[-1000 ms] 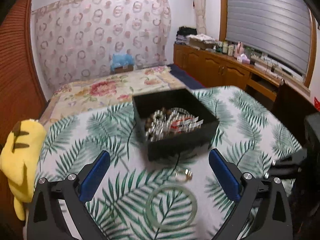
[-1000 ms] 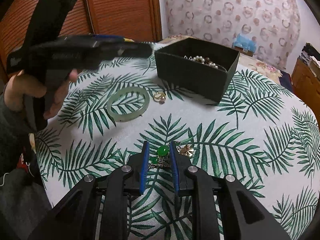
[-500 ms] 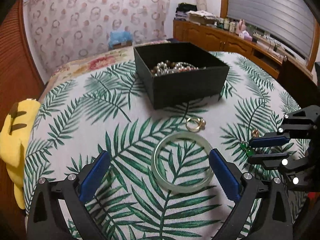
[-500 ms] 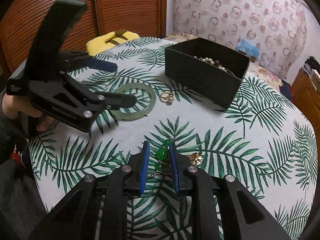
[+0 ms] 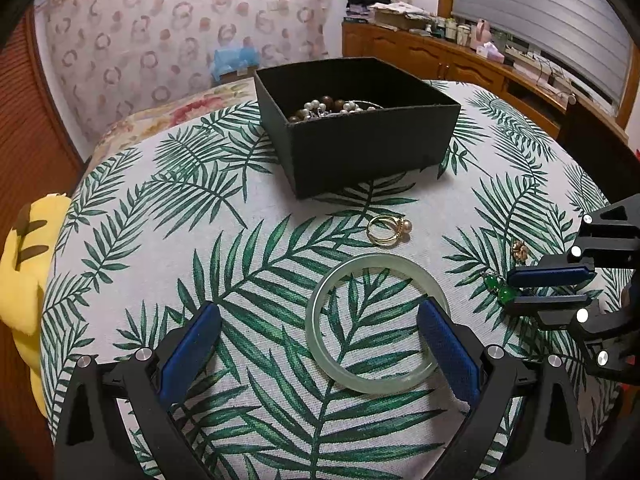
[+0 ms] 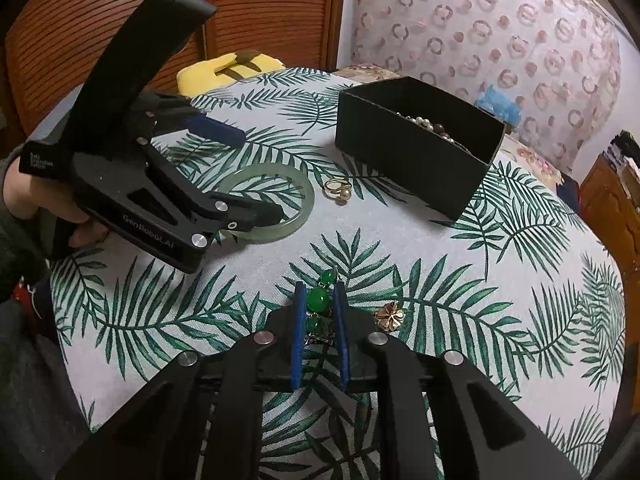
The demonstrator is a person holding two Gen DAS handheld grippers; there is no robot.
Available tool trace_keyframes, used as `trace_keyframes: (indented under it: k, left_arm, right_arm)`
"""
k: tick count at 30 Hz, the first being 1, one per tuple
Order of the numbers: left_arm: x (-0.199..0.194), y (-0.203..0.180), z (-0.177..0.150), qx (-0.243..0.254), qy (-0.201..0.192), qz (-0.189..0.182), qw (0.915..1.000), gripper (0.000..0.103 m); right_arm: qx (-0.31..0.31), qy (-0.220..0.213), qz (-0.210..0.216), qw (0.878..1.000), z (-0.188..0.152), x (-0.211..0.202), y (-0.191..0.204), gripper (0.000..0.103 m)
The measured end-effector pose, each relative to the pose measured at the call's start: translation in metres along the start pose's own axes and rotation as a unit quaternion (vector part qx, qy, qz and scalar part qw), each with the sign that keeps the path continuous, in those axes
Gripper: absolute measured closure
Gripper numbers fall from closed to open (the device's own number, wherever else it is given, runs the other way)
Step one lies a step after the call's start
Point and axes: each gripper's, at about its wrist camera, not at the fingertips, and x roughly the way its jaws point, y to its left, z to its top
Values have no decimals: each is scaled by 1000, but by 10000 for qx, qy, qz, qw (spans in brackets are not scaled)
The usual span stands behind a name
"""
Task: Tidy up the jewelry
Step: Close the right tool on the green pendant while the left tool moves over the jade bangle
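A pale green jade bangle (image 5: 378,322) lies flat on the leaf-print tablecloth. My left gripper (image 5: 318,326) is open, its right finger inside the bangle and its left finger well outside it; it also shows in the right wrist view (image 6: 256,172). My right gripper (image 6: 319,298) is shut on a green stone pendant (image 6: 318,300), low over the cloth; the left wrist view shows it too (image 5: 516,286). A gold pearl ring (image 5: 387,230) and a small gold flower piece (image 6: 389,314) lie on the cloth. A black box (image 5: 356,120) behind holds beads and pearls.
A yellow plush toy (image 5: 20,280) sits at the table's left edge. A wooden cabinet (image 5: 460,64) with clutter stands at the far right. A bed with floral cover (image 5: 180,112) lies beyond the table. A slatted wooden door (image 6: 260,12) is behind the left gripper.
My left gripper has come down and forward so that it straddles the bangle's rim. My right gripper has stayed shut on the pendant and shifted slightly.
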Motion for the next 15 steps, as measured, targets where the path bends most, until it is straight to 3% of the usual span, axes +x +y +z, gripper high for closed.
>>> trace_keyframes:
  k: [7,10,12,15]
  left_arm:
    - [-2,-2,1,18,-17,26,10000,8]
    - [-11,-2,0,-24,-131,-59,9999,8]
    - [-16,-4,0,-15,-177,-126,9998,8]
    - [-18,-13,-1,100,-133,-262,9995,8]
  right_arm:
    - [-192,-7,-81,9998,-2,-2,1,89]
    - [-117,-68,-46,9999,-2,-6,-1,94]
    - [-92,-118,-61,9999,-2,-8,-3,103]
    - [-27,-145,-74,9999,-1,-11,-7,103]
